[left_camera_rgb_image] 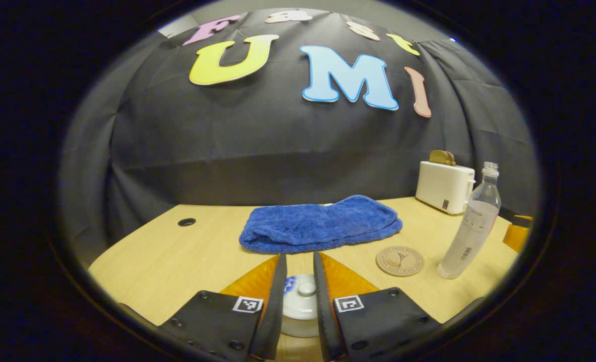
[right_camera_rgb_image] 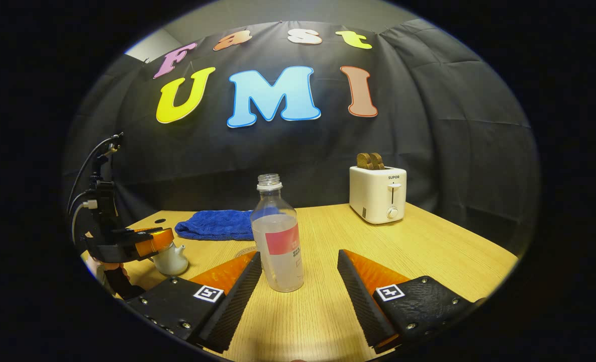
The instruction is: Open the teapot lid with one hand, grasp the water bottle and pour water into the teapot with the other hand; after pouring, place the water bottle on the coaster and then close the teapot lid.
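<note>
A white teapot (right_camera_rgb_image: 171,259) with blue marks stands near the table's left front. Its lid (left_camera_rgb_image: 300,301) is on, and the round knob (left_camera_rgb_image: 306,288) lies in the narrow gap between the fingers of my left gripper (left_camera_rgb_image: 298,257), which do not visibly press it. In the right gripper view, the left gripper (right_camera_rgb_image: 150,240) hovers over the pot. The capless water bottle (right_camera_rgb_image: 278,241) (left_camera_rgb_image: 471,226), partly filled, stands upright between the wide-open fingers of my right gripper (right_camera_rgb_image: 299,255), untouched. A round cork coaster (left_camera_rgb_image: 400,261) lies just left of the bottle.
A folded blue towel (left_camera_rgb_image: 320,223) (right_camera_rgb_image: 215,224) lies behind the teapot. At the back right stands a white toaster (right_camera_rgb_image: 378,193) (left_camera_rgb_image: 444,187) holding toast. The wooden table (right_camera_rgb_image: 428,246) has a cable hole (left_camera_rgb_image: 186,221) at its far left.
</note>
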A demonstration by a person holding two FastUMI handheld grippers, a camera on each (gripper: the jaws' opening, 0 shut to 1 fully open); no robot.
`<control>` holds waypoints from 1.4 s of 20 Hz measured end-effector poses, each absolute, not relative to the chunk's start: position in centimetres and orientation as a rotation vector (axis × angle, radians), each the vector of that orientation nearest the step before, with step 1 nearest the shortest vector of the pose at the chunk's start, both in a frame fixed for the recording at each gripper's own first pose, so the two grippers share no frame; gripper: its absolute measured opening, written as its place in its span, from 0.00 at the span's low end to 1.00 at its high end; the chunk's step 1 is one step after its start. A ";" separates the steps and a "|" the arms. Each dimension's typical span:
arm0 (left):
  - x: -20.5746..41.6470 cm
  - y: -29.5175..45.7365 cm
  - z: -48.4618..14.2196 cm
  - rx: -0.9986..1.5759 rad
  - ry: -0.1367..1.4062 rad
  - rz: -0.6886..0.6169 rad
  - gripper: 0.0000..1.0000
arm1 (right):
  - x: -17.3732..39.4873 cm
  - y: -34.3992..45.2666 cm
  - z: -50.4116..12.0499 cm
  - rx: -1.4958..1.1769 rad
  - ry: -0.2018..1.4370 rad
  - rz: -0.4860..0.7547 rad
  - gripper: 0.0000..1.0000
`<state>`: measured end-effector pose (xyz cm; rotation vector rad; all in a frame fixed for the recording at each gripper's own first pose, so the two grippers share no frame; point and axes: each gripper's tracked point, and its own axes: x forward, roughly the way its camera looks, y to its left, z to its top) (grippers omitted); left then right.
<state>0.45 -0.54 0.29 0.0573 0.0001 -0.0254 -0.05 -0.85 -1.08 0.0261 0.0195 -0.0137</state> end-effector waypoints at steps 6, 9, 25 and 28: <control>0.4 -0.9 0.4 0.076 0.004 -0.036 0.16 | 0.0 -1.0 -1.3 0.029 0.025 -0.017 0.94; 0.5 -0.7 0.6 0.058 -0.009 -0.031 0.06 | 0.2 -0.9 -1.3 0.023 0.025 -0.015 0.94; -1.5 0.3 3.6 0.002 -0.076 -0.066 0.07 | 1.9 0.1 -0.7 -0.028 0.039 0.027 0.94; -1.8 1.9 3.4 -0.022 -0.069 -0.044 0.06 | 3.1 0.8 -1.0 -0.030 0.069 0.059 0.94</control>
